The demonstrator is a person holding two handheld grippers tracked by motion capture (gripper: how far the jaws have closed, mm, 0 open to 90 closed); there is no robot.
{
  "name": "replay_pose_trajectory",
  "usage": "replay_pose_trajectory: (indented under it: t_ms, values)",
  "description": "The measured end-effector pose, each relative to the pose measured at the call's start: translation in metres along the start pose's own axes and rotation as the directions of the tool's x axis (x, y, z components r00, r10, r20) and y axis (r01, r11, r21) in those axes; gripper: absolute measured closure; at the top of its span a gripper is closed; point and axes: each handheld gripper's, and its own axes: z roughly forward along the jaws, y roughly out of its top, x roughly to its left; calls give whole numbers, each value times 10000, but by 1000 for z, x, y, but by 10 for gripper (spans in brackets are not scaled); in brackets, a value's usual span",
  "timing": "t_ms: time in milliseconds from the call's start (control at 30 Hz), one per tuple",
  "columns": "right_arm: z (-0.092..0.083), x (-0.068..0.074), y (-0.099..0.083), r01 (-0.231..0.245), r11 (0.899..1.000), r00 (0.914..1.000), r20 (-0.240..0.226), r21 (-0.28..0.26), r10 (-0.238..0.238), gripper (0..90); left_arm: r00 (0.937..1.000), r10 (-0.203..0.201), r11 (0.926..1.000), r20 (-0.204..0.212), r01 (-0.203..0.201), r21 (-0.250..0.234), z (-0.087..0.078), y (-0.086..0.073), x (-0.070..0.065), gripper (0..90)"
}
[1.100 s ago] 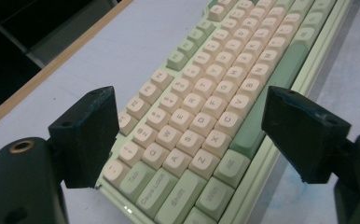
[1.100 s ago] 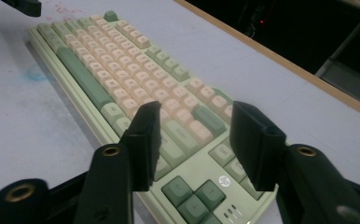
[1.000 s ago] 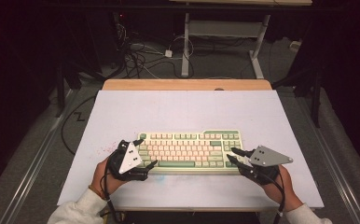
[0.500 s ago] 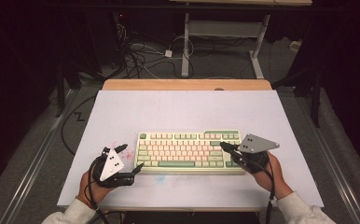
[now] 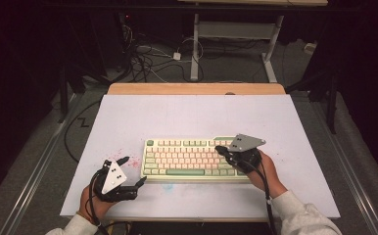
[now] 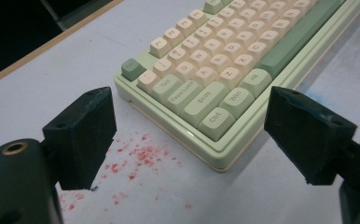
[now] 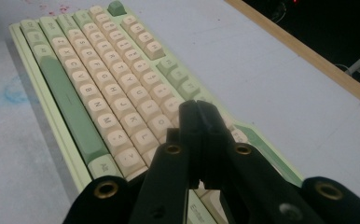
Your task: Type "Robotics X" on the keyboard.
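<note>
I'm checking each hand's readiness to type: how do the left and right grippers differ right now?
The left gripper has its jaws wide open; the right gripper has them shut with nothing between. The left sits off the keyboard's near-left corner above the white table; the right is over the keys at its right end. Both have black jaws.

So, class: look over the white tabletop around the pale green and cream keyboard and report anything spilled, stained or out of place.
Two stains mark the white tabletop: red speckles beside the left end of the pale green and cream keyboard, and a faint blue smudge along its front edge. The keyboard itself lies square and looks undamaged.
</note>
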Motion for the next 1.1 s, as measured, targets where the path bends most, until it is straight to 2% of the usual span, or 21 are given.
replay_pose_trajectory:
  t_ms: [267,333,500,800,933,1000,1100]
  values:
    - [33,14,11,352,9978,9980,-537,568,-321,900,10000,-9,10000,36,9,94,2,-1,1,160]
    - [39,15,12,448,9955,9975,-588,837,-399,900,10000,-23,10000,83,22,82,2,-1,1,160]
    - [50,14,10,354,9923,9978,-604,1185,-284,900,9999,-1,9999,103,0,103,1,-2,0,160]
    - [62,17,8,527,9858,9977,-507,1597,-452,900,9997,128,9998,192,-132,161,3,-2,-1,160]
    - [63,17,8,614,9852,9975,-443,1599,-550,900,9996,124,9997,237,-129,216,3,-2,-1,160]
    - [65,19,7,775,9802,9967,-388,1825,-716,900,9996,129,9996,257,-136,253,4,-2,-1,160]
    - [64,21,9,746,9788,9970,-322,1909,-697,900,9996,147,9995,249,-153,262,4,-2,-2,160]
